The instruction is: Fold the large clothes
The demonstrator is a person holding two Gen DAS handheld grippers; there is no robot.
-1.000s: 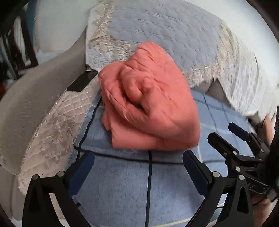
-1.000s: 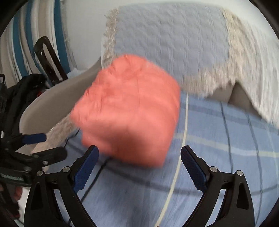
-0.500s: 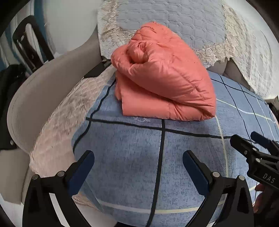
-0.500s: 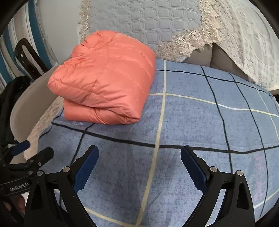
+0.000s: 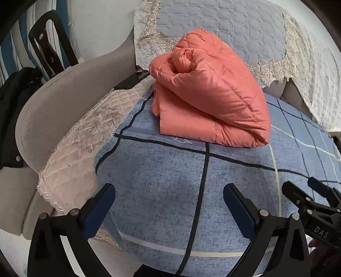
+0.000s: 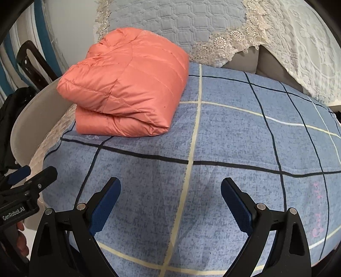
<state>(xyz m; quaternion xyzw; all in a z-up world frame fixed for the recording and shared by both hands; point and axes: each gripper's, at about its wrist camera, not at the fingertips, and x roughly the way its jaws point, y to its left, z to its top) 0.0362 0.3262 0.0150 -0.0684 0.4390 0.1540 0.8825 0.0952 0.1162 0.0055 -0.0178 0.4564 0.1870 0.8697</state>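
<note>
The left gripper (image 5: 168, 207) hovers with its jaws spread wide and nothing between them; the right gripper (image 6: 170, 199) is just as wide apart and just as empty. Both hang low over a blue checked blanket (image 6: 234, 136) covering the seat.

Well beyond them, at about 12 o'clock in the left view and 11 o'clock in the right, lies the coral quilted down jacket (image 5: 213, 93), folded into a thick bundle against the quilted backrest cover (image 6: 170, 19).

It looks light, puffy and slick, so the folds will likely spring open or slide. A hold on the stitched lower edge, pinching both layers, seems safest.

The left view shows the rolled, bunched end of the bundle and a dark flat object (image 5: 131, 82) beside the armrest (image 5: 64, 102); the right view shows the smooth top panel and neat folded corner.
</note>
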